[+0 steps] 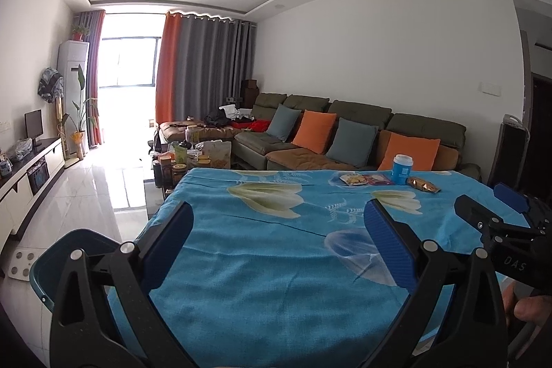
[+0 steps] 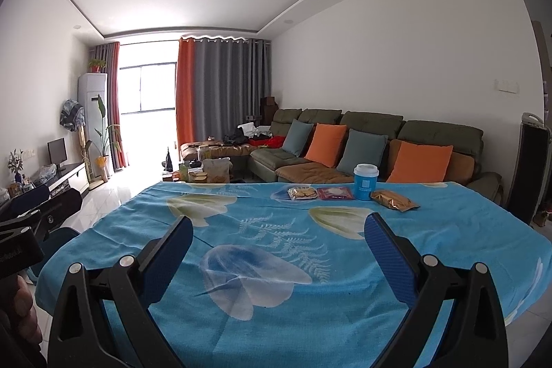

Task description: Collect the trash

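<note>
Lying wrappers [image 2: 393, 200] beyond right claw [image 2: 279, 230]

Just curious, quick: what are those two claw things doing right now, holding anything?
Left gripper: open, holding nothing.
Right gripper: open, holding nothing.

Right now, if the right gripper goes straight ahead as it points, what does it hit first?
Probably nothing near: the open right gripper points over bare blue floral tablecloth. Farther on, the clear snack packet and red wrapper lie roughly in line; depth unclear.
</note>
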`<state>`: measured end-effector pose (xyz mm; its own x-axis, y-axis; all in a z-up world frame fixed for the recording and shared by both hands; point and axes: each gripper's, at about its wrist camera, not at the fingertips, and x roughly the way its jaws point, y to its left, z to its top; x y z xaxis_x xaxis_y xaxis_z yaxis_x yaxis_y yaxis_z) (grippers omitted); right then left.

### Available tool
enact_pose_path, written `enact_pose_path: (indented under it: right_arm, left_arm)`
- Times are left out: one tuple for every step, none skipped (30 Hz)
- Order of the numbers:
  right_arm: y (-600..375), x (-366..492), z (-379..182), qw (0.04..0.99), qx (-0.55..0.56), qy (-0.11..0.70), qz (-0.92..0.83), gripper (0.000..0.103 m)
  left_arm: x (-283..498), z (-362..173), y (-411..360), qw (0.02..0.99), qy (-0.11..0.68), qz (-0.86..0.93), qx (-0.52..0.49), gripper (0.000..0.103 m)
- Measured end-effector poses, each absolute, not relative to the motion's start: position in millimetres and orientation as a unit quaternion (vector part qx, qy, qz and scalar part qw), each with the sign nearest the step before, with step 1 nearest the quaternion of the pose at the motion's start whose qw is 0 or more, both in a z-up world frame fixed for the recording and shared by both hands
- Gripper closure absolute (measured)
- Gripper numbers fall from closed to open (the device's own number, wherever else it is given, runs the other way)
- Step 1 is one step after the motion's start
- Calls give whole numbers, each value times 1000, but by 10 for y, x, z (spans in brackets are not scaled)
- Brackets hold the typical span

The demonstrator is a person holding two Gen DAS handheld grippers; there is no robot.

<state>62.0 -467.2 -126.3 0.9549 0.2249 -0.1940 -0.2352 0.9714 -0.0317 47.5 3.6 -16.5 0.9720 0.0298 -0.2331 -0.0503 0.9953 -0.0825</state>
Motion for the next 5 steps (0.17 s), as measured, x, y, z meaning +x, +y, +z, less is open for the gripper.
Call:
enact_pose_path:
  right_arm:
    - [-4696, 636, -1262, 989, -27, 94, 113, 7]
    - [-4728, 664, -1260, 989, -24, 96, 112, 7]
    - [-4765, 696, -1261, 989, -23, 97, 110, 7]
    - [-4813, 745, -1256, 989, -23, 100, 107, 7]
    - [-4872, 811, -1249, 988, -20, 107, 107, 7]
  left_arm:
    - [494, -168, 45, 992, 120, 20, -43, 6]
    - [518, -171, 53, 991, 124, 21, -39, 6]
    - [551, -173, 65, 991, 129, 26, -35, 6]
    - [601, -174, 83, 990, 137, 28, -34, 6]
    - [668, -174, 113, 988, 147, 27, -32, 6]
